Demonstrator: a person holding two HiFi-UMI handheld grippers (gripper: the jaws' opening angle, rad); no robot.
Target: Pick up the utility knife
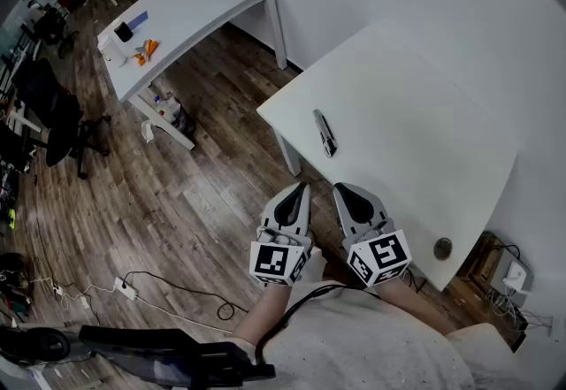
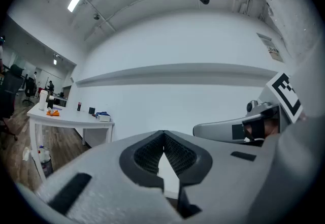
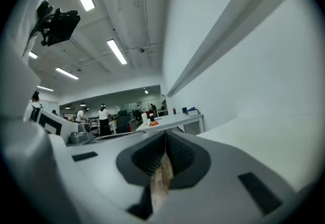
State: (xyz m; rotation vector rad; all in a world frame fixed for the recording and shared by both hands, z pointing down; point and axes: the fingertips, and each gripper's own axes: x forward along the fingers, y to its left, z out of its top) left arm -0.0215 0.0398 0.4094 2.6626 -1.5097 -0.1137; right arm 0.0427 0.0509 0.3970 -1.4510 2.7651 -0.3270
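Lying flat, the slim grey-and-black utility knife [image 1: 325,133] sits near the white rectangular table's [image 1: 416,105] near edge, towards its left corner. Short of that edge, the grey left gripper [image 1: 300,193] and right gripper [image 1: 341,194] hang side by side, jaws closed on nothing.

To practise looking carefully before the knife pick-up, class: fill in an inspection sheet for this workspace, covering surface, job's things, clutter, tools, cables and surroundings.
Surface: white table, set against the wall.
Job's things: knife lies flat near the table's left edge, untouched.
Clutter: one small round dark thing at the near corner.
Tools: left tool and right tool are both shut and empty, side by side short of the knife.
Cables: cable loose on the floor; plugs by the wall.
Surroundings: wood floor, second table bearing small items, chairs.
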